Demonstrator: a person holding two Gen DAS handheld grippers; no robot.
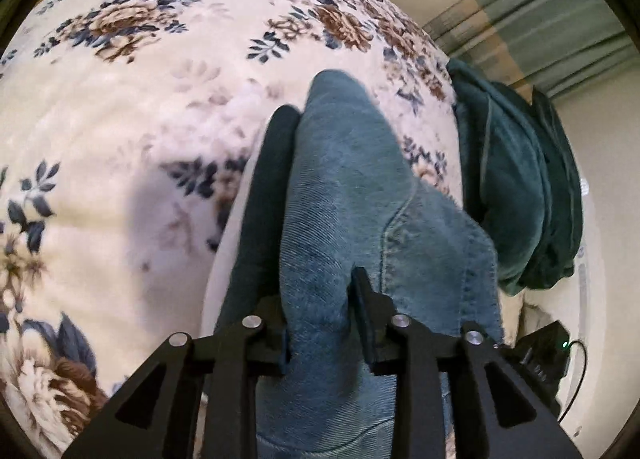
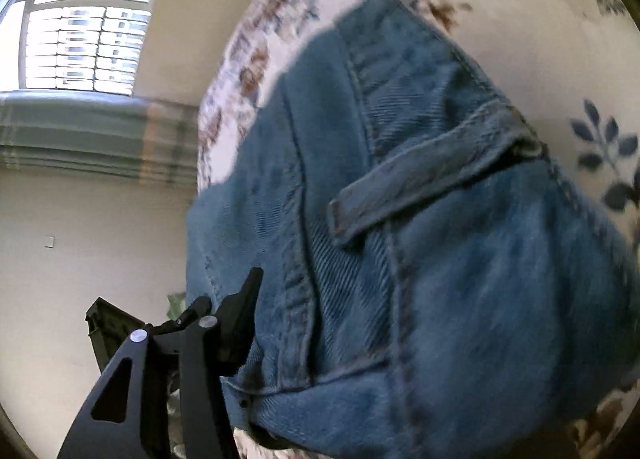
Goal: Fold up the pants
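The left gripper [image 1: 320, 291] pinches a bunched fold of the faded blue denim pants [image 1: 340, 187] above the floral cream bedspread [image 1: 120, 119]. The right gripper [image 2: 256, 299] apparently clamps the waistband edge, though one finger is hidden. Both should travel level, keeping edges aligned.

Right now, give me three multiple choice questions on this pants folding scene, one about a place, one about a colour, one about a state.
1. Where does the dark green blanket lie in the left wrist view?
A. right of the jeans
B. left of the jeans
C. under the left gripper

2. What colour are the jeans?
A. black
B. blue
C. red

3. What is the left gripper doing?
A. hanging open over bare bedspread
B. shut on the jeans
C. holding the blanket

Answers:
1 A, it is bunched beyond the denim's right edge on the floral bedspread.
2 B, faded blue denim fills both views.
3 B, denim sits pinched between its fingers.
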